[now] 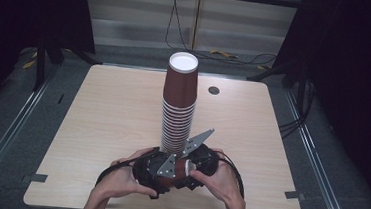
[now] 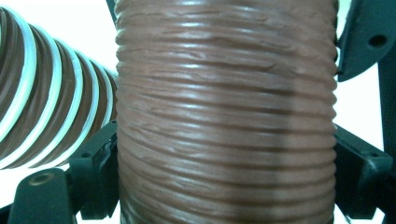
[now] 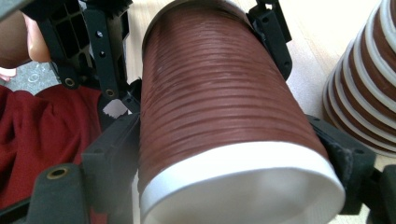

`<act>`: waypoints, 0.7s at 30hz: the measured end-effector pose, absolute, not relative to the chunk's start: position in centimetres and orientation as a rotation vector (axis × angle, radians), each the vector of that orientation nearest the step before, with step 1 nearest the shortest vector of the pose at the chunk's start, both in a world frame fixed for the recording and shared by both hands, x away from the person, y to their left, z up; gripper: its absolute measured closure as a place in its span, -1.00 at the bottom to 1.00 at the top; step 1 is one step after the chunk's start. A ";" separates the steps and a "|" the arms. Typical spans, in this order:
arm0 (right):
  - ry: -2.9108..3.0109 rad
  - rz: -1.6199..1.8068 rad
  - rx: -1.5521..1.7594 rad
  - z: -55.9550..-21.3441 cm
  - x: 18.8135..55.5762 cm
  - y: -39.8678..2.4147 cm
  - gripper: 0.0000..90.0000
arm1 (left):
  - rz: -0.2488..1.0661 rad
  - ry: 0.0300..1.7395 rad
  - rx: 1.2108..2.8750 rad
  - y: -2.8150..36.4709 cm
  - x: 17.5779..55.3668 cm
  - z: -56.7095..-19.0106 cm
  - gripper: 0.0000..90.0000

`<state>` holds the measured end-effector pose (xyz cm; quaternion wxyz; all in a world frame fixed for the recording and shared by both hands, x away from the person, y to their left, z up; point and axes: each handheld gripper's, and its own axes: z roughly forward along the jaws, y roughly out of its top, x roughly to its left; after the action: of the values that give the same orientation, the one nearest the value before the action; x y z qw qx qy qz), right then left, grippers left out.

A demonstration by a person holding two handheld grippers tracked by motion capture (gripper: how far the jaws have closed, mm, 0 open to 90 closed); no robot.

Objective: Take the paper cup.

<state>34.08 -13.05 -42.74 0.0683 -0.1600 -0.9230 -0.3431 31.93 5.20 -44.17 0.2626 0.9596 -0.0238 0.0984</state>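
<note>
Down at the near edge of the table (image 1: 97, 122), both hands hold their grippers around one brown ribbed paper cup (image 1: 181, 168), lying on its side just in front of the tall stack of cups (image 1: 178, 109). The left gripper (image 2: 224, 154) has its jaws pressed against the cup's sides. The right gripper (image 3: 229, 154) pinches the same cup near its white rim, a jaw tight on each side. The stack stands upside down, just beside the held cup.

Pale wooden table (image 1: 101, 128) on grey floor (image 1: 1, 120), dark curtains (image 1: 25, 6), trailing cables (image 1: 227, 55).
</note>
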 end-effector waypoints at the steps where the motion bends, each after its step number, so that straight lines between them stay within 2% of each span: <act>1: -2.774 -1.028 -0.491 -42.8 34.1 -13.0 -0.59 | 0.272 -0.060 2.593 5.2 31.9 -44.2 -0.69; 10: -2.760 -1.047 -0.500 -42.8 34.0 -13.2 -0.55 | 0.265 -0.073 2.562 5.6 32.0 -44.2 -0.73; 21: -2.741 -1.068 -0.501 -42.7 33.9 -13.4 -0.54 | 0.216 -0.038 2.436 6.6 31.9 -44.6 -0.76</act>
<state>33.94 -13.36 -42.74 0.0788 -0.1675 -0.9156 -0.3569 31.86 6.60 -44.61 0.3408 0.9363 -0.0148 0.0831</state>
